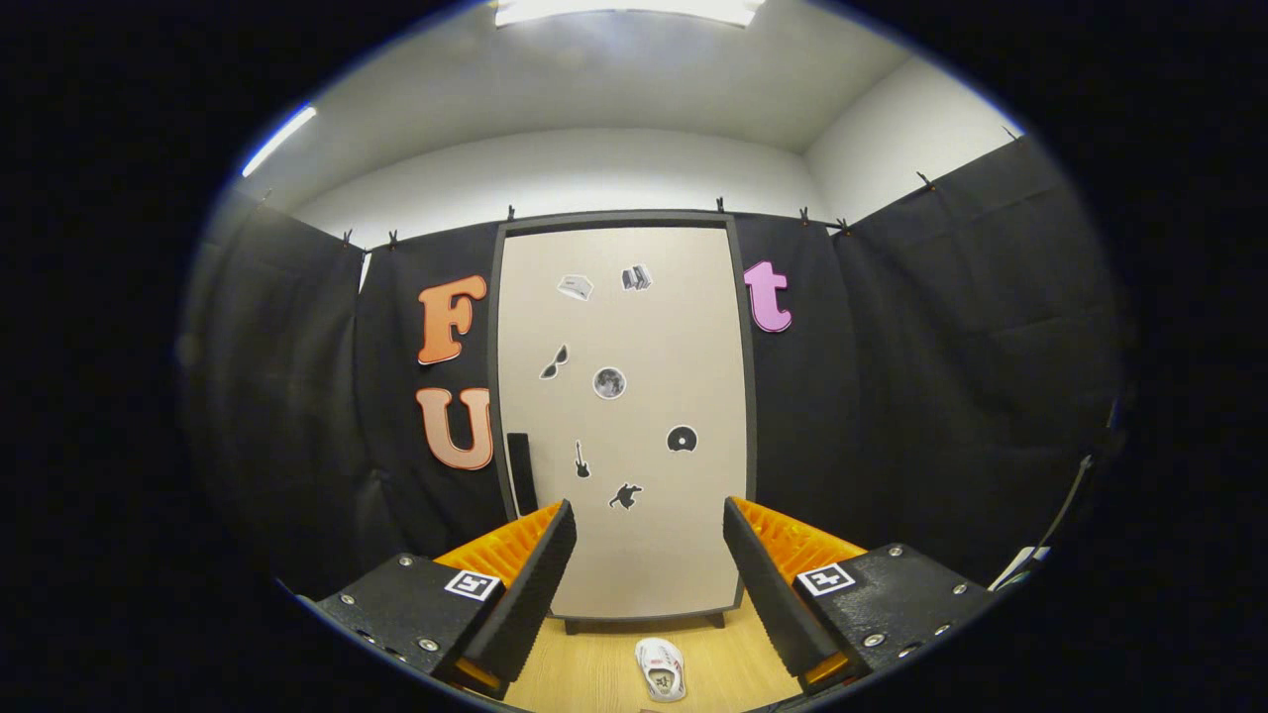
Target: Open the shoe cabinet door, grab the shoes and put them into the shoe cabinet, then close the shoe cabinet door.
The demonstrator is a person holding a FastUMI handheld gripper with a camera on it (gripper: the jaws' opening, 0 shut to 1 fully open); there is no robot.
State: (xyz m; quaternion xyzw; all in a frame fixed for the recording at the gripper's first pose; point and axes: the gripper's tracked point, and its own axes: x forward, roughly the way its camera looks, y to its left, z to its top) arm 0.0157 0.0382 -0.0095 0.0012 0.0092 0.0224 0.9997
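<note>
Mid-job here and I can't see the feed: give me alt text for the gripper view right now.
The gripper is open and holds nothing, its fingers aimed at a tall beige shoe cabinet door with a dark frame and small black stickers, which is closed. A small white shoe lies on the light wooden floor between the fingers, in front of the cabinet.

The tool (649,550) gapes wide, empty, before the closed shoe cabinet (622,416); a shoe (661,669) lies between its fingers.

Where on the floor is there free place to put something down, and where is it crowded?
The wooden floor is bare on both sides of the white shoe, between the open, empty fingers. It is tighter just ahead of the shoe, where the closed shoe cabinet stands on short feet.
</note>
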